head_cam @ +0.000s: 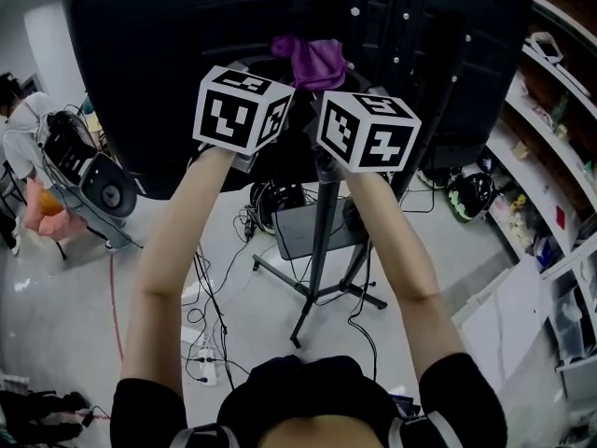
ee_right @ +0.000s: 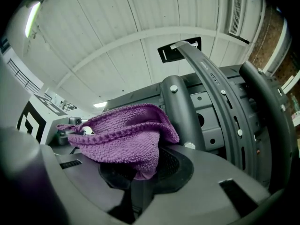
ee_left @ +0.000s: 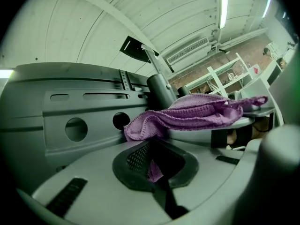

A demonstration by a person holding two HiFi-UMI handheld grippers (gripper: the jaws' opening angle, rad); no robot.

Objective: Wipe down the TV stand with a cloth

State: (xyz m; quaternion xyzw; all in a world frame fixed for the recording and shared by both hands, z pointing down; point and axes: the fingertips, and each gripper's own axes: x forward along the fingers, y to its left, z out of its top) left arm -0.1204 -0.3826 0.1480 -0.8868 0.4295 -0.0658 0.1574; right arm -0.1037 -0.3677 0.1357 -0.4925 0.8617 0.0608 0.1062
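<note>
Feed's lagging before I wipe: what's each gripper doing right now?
Left gripper: shut on the purple cloth.
Right gripper: shut on the same purple cloth.

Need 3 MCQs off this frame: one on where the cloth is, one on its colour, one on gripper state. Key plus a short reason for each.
1. Where is the cloth?
A. Lying on the floor
B. Held up between the two grippers, by the upper part of the TV stand
C. On the shelves

2. What colour is the cloth?
A. Purple
B. White
C. Yellow

3. What state are the left gripper and the right gripper in?
A. Both open and empty
B. Both shut on the cloth
C. Only the right one holds it

Key:
1 B: the head view shows it bunched just above both marker cubes, against the dark panel.
2 A: it looks purple in all three views.
3 B: each gripper view shows cloth pinched between its closed jaws.
</note>
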